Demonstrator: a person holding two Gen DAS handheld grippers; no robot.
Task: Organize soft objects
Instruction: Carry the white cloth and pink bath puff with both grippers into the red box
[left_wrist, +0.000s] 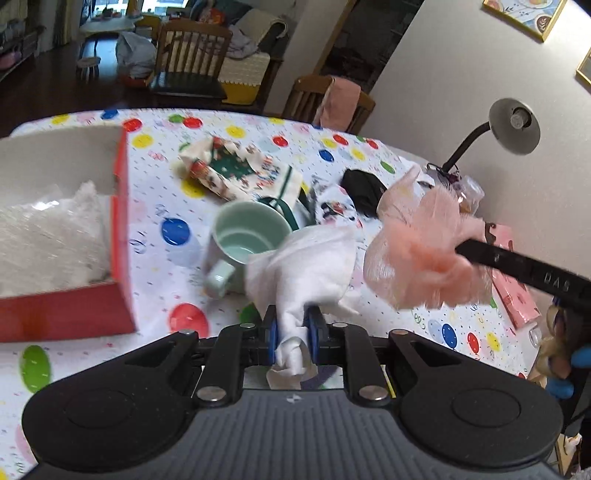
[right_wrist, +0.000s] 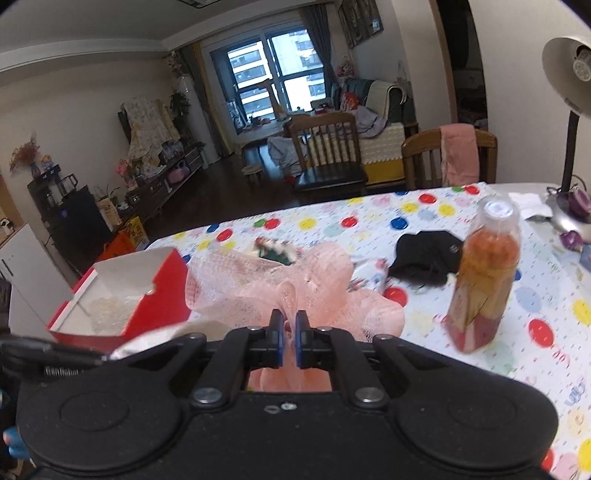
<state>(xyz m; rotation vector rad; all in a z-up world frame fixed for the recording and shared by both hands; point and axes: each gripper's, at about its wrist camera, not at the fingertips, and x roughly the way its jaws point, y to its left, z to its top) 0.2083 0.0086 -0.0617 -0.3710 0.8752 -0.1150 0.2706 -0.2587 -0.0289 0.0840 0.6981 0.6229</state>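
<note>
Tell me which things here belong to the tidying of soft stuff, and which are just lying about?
Part of the job:
- white cloth, in the left hand-held gripper
- pink mesh puff, in the right hand-held gripper
- red box

Just lying about:
- green mug
- drink bottle
- desk lamp

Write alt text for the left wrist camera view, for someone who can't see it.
The left gripper is shut on a white cloth above a balloon-print tablecloth; beside it, the right gripper's finger holds a pink mesh pouf. Behind sit a pale green mug and an open red box.
</note>
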